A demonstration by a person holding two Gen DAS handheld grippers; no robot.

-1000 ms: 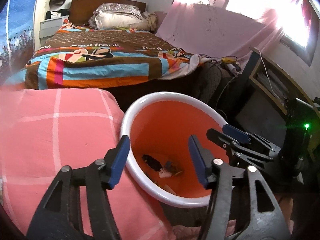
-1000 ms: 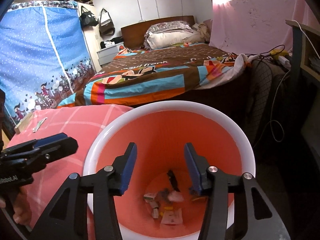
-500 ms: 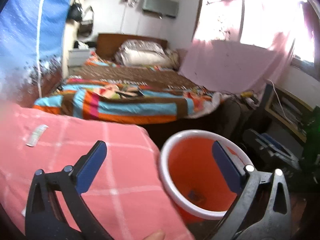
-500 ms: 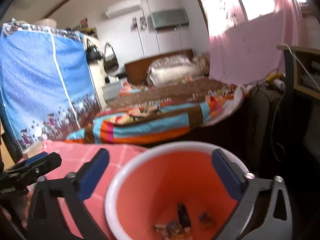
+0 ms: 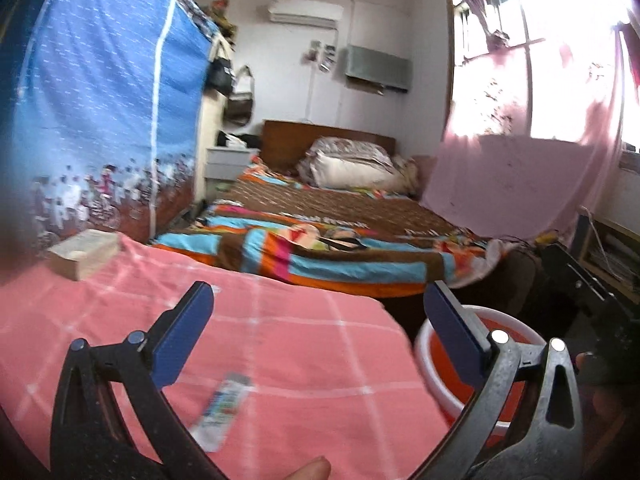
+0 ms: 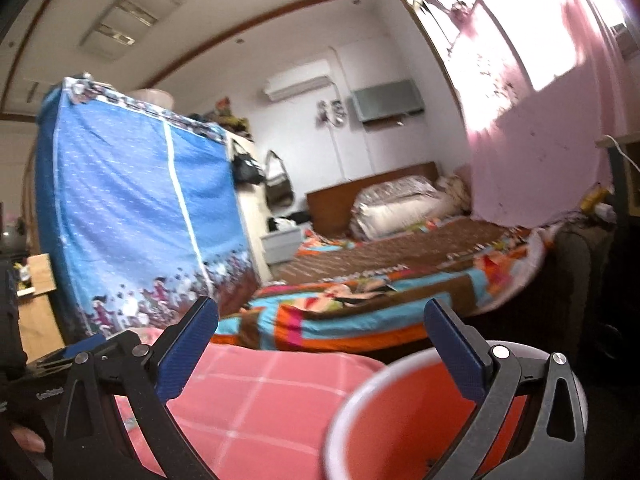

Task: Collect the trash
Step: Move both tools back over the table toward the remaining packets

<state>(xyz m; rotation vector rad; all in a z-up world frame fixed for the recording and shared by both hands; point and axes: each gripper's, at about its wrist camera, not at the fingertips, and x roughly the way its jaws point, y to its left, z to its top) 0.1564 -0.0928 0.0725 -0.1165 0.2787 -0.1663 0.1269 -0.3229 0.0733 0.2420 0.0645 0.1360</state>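
Now I see my left gripper (image 5: 320, 332) and right gripper (image 6: 322, 332) both spread wide and empty, a wrapper (image 5: 224, 408) at six o'clock on the surface (image 5: 320, 344), orange bin (image 5: 524, 340) at three.

Both grippers' fingers (image 5: 182, 340) opened wide, lifted off bin (image 6: 384, 420).

Pink checked cloth (image 5: 304, 344), woven and matt, over the desk. Glossy printed wrapper (image 5: 224, 412), foil or plastic, flat near the desk's front edge. Orange bucket (image 6: 400, 420) of smooth shiny plastic, white rim. Left tongs (image 5: 316, 336) and right tongs (image 6: 320, 344): matt black plastic arms, blue textured pads, bright metal rivets. Plain cardboard-like box (image 5: 84, 252) at the far left corner.
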